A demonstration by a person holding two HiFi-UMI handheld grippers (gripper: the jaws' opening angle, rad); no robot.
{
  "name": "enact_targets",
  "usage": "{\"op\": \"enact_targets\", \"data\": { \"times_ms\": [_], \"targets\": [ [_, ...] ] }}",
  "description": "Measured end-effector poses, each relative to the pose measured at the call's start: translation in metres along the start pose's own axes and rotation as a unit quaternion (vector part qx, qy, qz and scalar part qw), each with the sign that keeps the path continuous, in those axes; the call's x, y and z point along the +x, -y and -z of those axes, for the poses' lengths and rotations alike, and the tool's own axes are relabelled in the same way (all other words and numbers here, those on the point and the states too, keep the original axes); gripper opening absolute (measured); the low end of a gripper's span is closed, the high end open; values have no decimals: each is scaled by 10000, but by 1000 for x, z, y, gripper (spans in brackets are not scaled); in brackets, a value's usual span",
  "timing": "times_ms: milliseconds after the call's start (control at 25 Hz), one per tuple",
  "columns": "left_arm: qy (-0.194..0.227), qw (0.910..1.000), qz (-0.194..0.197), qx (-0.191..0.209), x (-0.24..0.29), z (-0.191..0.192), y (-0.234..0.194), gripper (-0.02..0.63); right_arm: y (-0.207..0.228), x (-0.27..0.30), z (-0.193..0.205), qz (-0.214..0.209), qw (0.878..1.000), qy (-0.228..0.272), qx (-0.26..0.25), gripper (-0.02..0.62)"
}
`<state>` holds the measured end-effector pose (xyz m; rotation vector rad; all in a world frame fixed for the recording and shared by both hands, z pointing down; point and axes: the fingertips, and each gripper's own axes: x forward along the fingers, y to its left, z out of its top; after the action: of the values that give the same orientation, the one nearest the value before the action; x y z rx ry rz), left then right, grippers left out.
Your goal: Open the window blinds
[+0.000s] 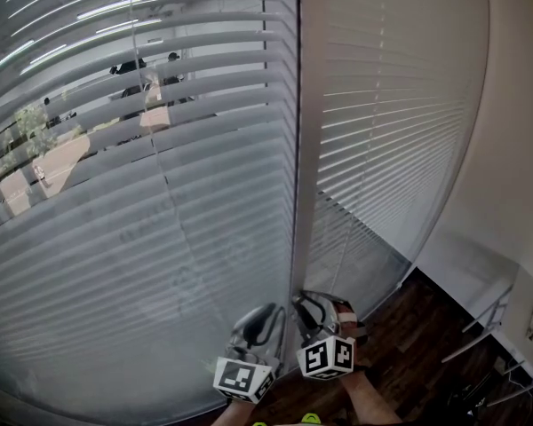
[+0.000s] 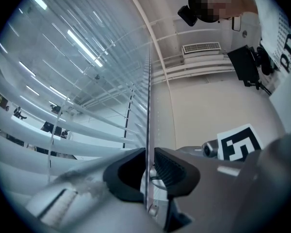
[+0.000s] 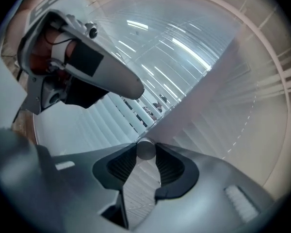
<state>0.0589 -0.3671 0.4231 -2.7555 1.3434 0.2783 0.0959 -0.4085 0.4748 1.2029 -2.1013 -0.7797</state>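
Two white slatted blinds cover the window: the left blind (image 1: 133, 193) has its slats partly tilted and shows the outside, while the right blind (image 1: 391, 122) is closed. A thin clear tilt wand (image 1: 296, 193) hangs between them. At the bottom of the head view both grippers meet at the wand's lower end. My left gripper (image 1: 274, 313) is shut on the wand (image 2: 148, 130), which runs upright between its pads. My right gripper (image 3: 146, 152) is shut on the wand's round lower end (image 3: 145, 148). The left gripper's body (image 3: 87, 67) shows at the upper left of the right gripper view.
A pale wall (image 1: 515, 149) stands close on the right, with dark wood floor (image 1: 409, 327) below it and a metal frame (image 1: 493, 322) at the lower right. A ceiling vent (image 2: 201, 47) shows overhead. The blinds are right in front of both grippers.
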Motion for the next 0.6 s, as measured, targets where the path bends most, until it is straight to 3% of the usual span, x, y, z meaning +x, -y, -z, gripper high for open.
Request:
{"op": "enact_targets", "data": {
  "times_ms": [240,600],
  "targets": [
    [25,10000,12,5,0,1,0,63,1,0,2,-75,9968,96,792,130],
    [37,10000,67,-25,-2,1,1,62,4,-1,3,-224,9754,363,2163,130]
  ]
}}
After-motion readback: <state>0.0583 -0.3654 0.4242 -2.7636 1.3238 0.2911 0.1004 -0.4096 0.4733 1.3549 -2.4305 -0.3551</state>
